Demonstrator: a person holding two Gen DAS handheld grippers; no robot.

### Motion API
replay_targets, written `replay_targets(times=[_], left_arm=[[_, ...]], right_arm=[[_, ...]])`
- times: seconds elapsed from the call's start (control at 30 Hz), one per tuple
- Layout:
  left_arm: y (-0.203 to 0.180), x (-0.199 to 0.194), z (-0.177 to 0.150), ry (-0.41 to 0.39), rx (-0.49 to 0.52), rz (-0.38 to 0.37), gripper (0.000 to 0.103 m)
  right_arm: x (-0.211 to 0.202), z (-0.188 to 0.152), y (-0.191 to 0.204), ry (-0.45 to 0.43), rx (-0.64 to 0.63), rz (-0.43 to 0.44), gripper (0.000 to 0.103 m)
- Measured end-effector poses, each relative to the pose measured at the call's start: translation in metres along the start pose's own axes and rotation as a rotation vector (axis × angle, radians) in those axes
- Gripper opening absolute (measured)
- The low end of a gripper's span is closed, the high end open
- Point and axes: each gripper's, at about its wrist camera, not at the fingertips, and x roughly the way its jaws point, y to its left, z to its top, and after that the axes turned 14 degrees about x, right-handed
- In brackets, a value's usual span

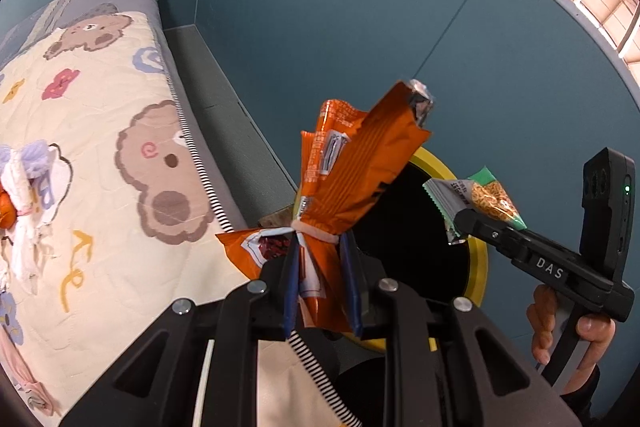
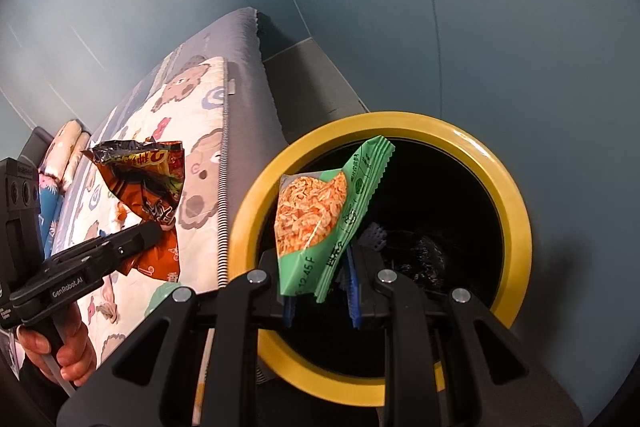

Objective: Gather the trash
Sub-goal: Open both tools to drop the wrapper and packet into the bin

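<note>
My left gripper (image 1: pixel 322 249) is shut on a crumpled orange snack bag (image 1: pixel 352 163), held over the bed's edge beside a yellow-rimmed bin (image 1: pixel 478 259). My right gripper (image 2: pixel 320 263) is shut on a green snack packet (image 2: pixel 328 215), which hangs above the black opening of the bin (image 2: pixel 516 211). In the left wrist view the right gripper (image 1: pixel 466 217) shows at the right with the green packet (image 1: pixel 486 199) over the bin. The right wrist view has the left gripper (image 2: pixel 154 227) at the left, gripping the orange bag (image 2: pixel 148 183) above the quilt.
A bed with a cream bear-print quilt (image 1: pixel 120 155) fills the left; white tissues and an orange scrap (image 1: pixel 24 195) lie on it. Teal walls (image 1: pixel 360 7) stand close behind the bin. A black liner (image 2: pixel 424 251) lines the bin. A hand (image 1: pixel 576 339) holds each gripper's handle.
</note>
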Motion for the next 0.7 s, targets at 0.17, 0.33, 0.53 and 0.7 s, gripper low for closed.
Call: replay_targets(times=[0.17, 0.33, 0.53, 0.7], left_arm=[[-0.012, 0.019, 0.008, 0.014, 0.022, -0.003, 0.019], [-0.018, 0.036, 0.013, 0.032, 0.022, -0.022, 0.019], [-0.016, 0.05, 0.017, 0.034, 0.006, -0.054, 0.026], [-0.011, 0.05, 0.017, 0.029, -0.016, -0.049, 0.043]], right_arm=[[0.009, 0.007, -0.015, 0.004, 0.037, -0.013, 0.02], [0.014, 0.012, -0.027, 0.007, 0.064, -0.024, 0.02], [0.014, 0.017, -0.039, 0.005, 0.088, -0.023, 0.029], [0.01, 0.019, -0.045, -0.007, 0.102, -0.028, 0.036]])
